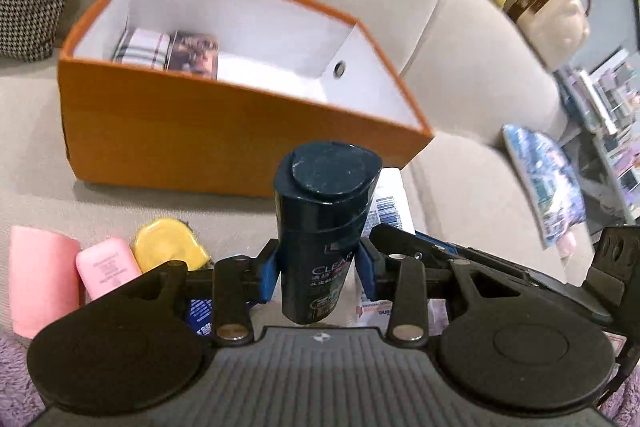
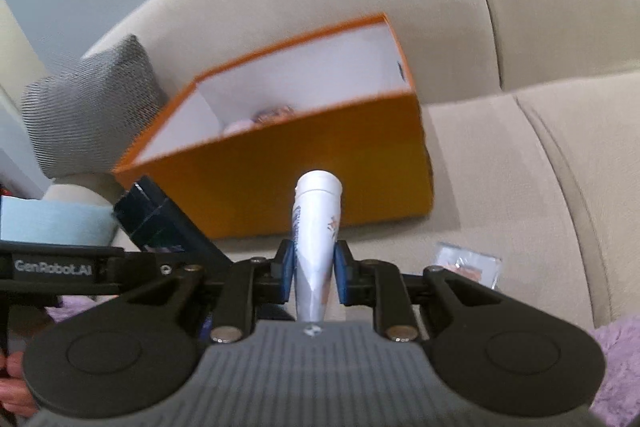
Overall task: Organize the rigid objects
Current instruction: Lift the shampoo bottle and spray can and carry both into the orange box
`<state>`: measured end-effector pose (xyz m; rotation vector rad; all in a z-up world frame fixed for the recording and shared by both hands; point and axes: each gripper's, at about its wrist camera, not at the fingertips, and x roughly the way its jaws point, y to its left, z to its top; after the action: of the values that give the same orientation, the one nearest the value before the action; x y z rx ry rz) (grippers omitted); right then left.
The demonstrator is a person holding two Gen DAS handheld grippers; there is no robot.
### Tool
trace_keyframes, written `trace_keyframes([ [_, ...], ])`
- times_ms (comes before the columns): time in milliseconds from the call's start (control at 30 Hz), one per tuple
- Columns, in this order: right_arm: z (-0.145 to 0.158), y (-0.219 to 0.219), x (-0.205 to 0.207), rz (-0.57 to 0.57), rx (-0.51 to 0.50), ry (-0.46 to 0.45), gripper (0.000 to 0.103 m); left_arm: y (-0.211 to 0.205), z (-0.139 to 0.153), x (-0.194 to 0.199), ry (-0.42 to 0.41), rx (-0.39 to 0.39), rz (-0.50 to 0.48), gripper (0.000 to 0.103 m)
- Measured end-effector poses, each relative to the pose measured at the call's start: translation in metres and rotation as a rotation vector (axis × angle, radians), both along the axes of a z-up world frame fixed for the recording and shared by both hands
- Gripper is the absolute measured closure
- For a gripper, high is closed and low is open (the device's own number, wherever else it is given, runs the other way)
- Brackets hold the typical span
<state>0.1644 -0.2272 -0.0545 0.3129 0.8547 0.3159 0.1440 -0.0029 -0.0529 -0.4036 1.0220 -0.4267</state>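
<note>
Left wrist view: the left gripper [image 1: 318, 269] clamps a dark shampoo bottle [image 1: 324, 223] at mid-body, cap forward, at lower centre of frame. The orange box [image 1: 224, 131] sits open beyond it on the sofa [image 1: 472, 75], with two items already at its left end. Right wrist view: the right gripper [image 2: 312, 273] pinches a white tube [image 2: 316, 231], box above it. Recommended: clear the near wall before lowering, set each item in the bare floor area, one hand at a time, and release only once seated.

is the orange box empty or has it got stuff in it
Not empty. In the left wrist view the orange box holds a plaid item and a printed pack side by side at its left end; the rest shows bare white.
</note>
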Motion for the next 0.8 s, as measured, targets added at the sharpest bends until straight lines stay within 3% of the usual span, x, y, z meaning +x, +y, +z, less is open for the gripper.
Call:
trace_keyframes([
  [400,0.074,0.014,-0.007,0.072,-0.008,-0.14,0.081,0.027,0.062,0.007,-0.118,-0.089,0.07,0.058],
  [633,0.102,0.015,0.026,0.069,0.04,-0.168,0.081,0.031,0.095,0.036,-0.163,-0.088,0.076,0.058],
  [800,0.108,0.009,0.06,0.044,0.031,-0.153,0.081,0.027,0.102,0.063,-0.182,-0.074,0.055,0.058],
])
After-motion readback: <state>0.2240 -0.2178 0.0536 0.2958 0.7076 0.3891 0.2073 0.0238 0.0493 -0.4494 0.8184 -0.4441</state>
